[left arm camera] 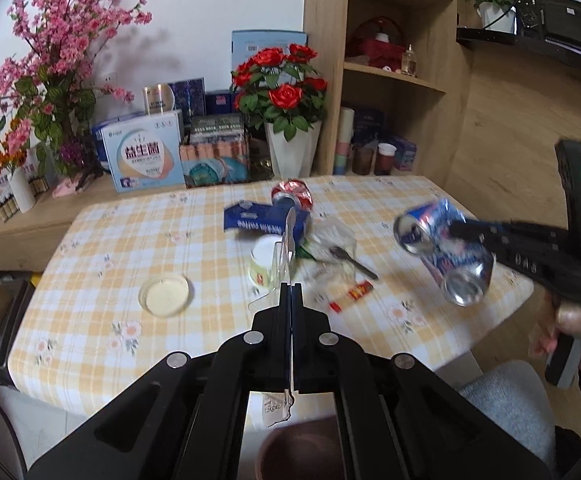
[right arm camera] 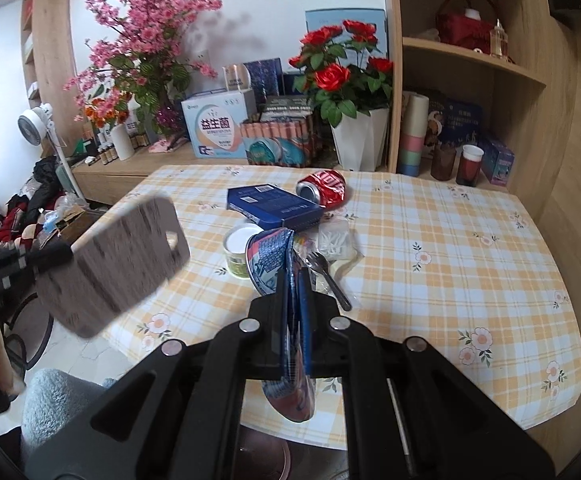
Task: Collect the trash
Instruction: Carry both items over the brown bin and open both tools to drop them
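You've got the left gripper (left arm camera: 290,276) clamped on a flat wrapper (right arm camera: 110,264) and the right gripper (right arm camera: 295,280) squeezing a crushed blue can (left arm camera: 442,256) above the near table edge, while farther off the cup (left arm camera: 261,260), fork (right arm camera: 326,272), blue box (right arm camera: 274,206) and red can (right arm camera: 324,190) are left.

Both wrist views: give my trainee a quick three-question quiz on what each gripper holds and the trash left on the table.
1. True or false: the right gripper is shut on the crushed blue drink can.
2. The left gripper holds: A) a metal fork; B) a flat grey card with a hanging slot; C) a red can.
3. Fill in: the crushed red drink can lies on the checked tablecloth just behind a flat ____ cardboard box.
Key: 1 true; 2 B; 3 blue.
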